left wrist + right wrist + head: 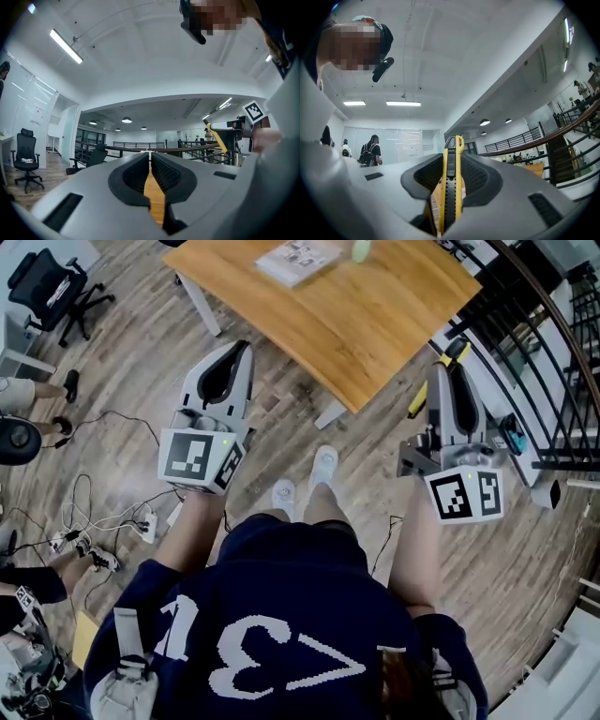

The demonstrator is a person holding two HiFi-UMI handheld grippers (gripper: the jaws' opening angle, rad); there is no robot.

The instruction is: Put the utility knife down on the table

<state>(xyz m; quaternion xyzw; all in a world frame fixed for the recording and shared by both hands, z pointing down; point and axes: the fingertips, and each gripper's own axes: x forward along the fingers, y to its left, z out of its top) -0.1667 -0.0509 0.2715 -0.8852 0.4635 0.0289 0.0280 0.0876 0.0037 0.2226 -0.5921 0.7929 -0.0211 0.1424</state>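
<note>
A yellow and black utility knife (pixel 450 187) stands clamped between the jaws of my right gripper (pixel 451 157), its tip poking past them. In the head view the same knife (pixel 418 397) shows as a yellow strip beside the right gripper (pixel 450 362), which hangs just off the near right corner of the wooden table (pixel 375 324). My left gripper (pixel 242 357) is held over the floor near the table's front left edge. In the left gripper view its jaws (pixel 150 159) are pressed together with nothing between them.
On the table's far side lie a white booklet (pixel 297 259) and a small pale green object (pixel 361 249). A black railing (pixel 525 343) runs along the right. Office chairs (pixel 52 287) and floor cables (pixel 103 512) are at the left. My shoes (pixel 305 479) stand by the table leg.
</note>
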